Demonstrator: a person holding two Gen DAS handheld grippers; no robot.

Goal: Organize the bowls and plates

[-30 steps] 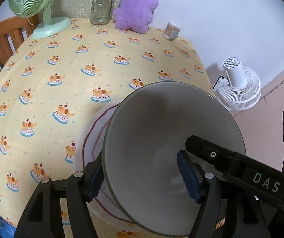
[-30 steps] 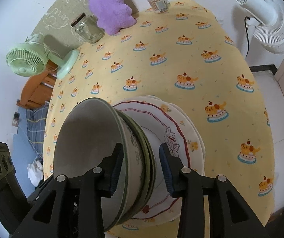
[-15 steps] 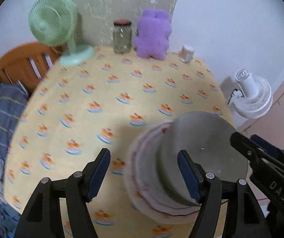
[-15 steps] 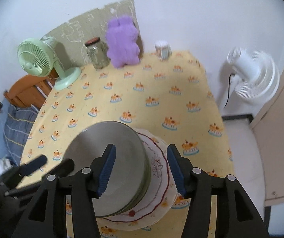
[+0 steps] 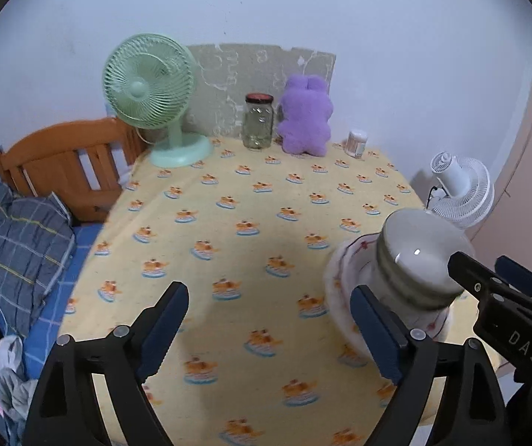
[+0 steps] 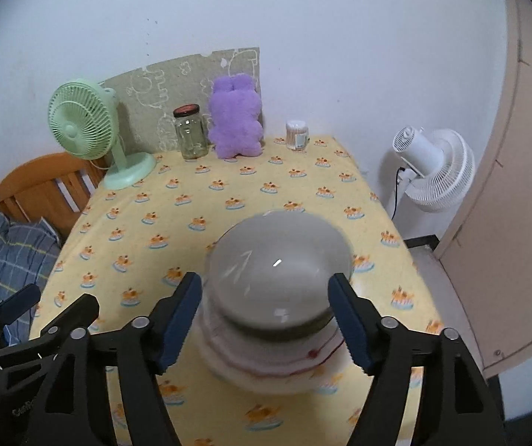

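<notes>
A stack of grey bowls [image 6: 277, 271] with green rims sits on white plates with a red line [image 6: 266, 366] near the table's front edge. It also shows in the left wrist view: bowls [image 5: 414, 256], plates [image 5: 344, 297]. My right gripper [image 6: 266, 325] is open and empty, pulled back, its jaws standing wide on either side of the stack without touching it. My left gripper [image 5: 269, 334] is open and empty, above the tablecloth to the left of the stack. The frames are blurred by motion.
The yellow patterned tablecloth [image 5: 228, 223] covers the table. At the back stand a green fan [image 5: 150, 93], a glass jar [image 5: 258, 120], a purple plush [image 5: 305, 115] and a cotton-swab tub [image 5: 357, 143]. A white fan [image 6: 433, 167] stands off the right edge, a bed [image 5: 24, 230] at left.
Both grippers let go of the bowls, opened wide and drew back and up from the stack. The bowls now rest on the plates.
</notes>
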